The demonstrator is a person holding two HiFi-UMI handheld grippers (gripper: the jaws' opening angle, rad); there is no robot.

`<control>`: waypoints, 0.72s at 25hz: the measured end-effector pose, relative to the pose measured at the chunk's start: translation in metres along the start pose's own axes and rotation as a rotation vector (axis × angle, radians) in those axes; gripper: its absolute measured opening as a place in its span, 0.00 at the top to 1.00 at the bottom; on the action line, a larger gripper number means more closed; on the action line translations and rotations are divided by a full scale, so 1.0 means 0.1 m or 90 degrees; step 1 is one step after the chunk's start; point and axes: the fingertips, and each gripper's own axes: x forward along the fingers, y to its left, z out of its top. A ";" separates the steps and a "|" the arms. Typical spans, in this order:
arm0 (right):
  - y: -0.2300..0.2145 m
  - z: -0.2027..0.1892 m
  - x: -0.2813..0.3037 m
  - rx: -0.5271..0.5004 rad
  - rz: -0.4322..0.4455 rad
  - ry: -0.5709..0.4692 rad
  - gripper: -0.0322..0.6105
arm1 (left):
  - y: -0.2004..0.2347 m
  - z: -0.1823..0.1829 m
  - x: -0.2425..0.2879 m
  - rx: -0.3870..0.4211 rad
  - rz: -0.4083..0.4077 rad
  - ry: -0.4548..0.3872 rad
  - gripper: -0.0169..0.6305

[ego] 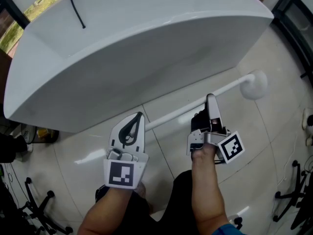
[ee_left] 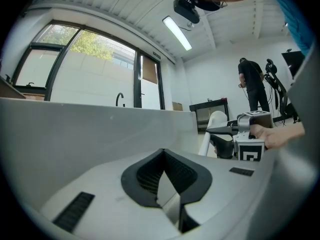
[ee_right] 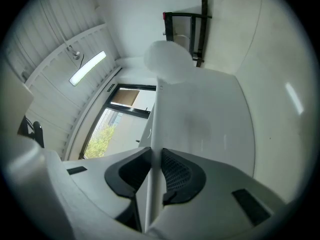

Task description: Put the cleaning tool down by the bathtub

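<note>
The cleaning tool is a long white rod [ego: 195, 106] with a round white head [ego: 254, 85]. It hangs just above the tiled floor, along the white bathtub's [ego: 146, 48] outer wall. My right gripper [ego: 210, 104] is shut on the rod's middle; in the right gripper view the rod [ee_right: 156, 134] runs between the pads to the head [ee_right: 167, 61]. My left gripper [ego: 134, 124] hovers by the rod's near end, shut and empty. In the left gripper view its pads [ee_left: 163, 156] meet, with the tub wall [ee_left: 90, 129] ahead and the rod [ee_left: 207, 141] to the right.
A black faucet hose [ego: 76, 6] lies on the tub's rim. A black metal frame [ego: 293, 23] stands at the top right. Wheeled stand bases sit at lower left [ego: 34, 204] and lower right [ego: 293, 190]. A person [ee_left: 252, 84] stands far back in the room.
</note>
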 end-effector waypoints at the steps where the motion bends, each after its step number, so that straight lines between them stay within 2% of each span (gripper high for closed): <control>1: -0.06 -0.03 0.04 0.007 -0.007 -0.005 0.80 | 0.02 -0.04 0.02 -0.004 -0.002 0.006 0.98; 4: -0.23 -0.16 0.14 0.022 -0.029 -0.015 0.80 | 0.10 -0.19 0.10 -0.010 0.000 0.027 0.98; 7: -0.43 -0.44 0.32 0.020 -0.060 -0.005 0.80 | 0.40 -0.41 0.19 -0.032 0.028 0.046 0.98; 12: -0.96 -0.91 0.52 0.023 -0.151 0.022 0.80 | 0.92 -0.81 0.26 -0.037 0.061 0.093 0.98; 16: -1.45 -1.17 0.61 0.008 -0.231 0.044 0.80 | 1.11 -1.02 0.28 -0.051 0.069 0.134 0.98; 18: -1.69 -1.28 0.62 0.013 -0.263 0.048 0.80 | 1.10 -1.16 0.31 -0.055 0.057 0.163 0.98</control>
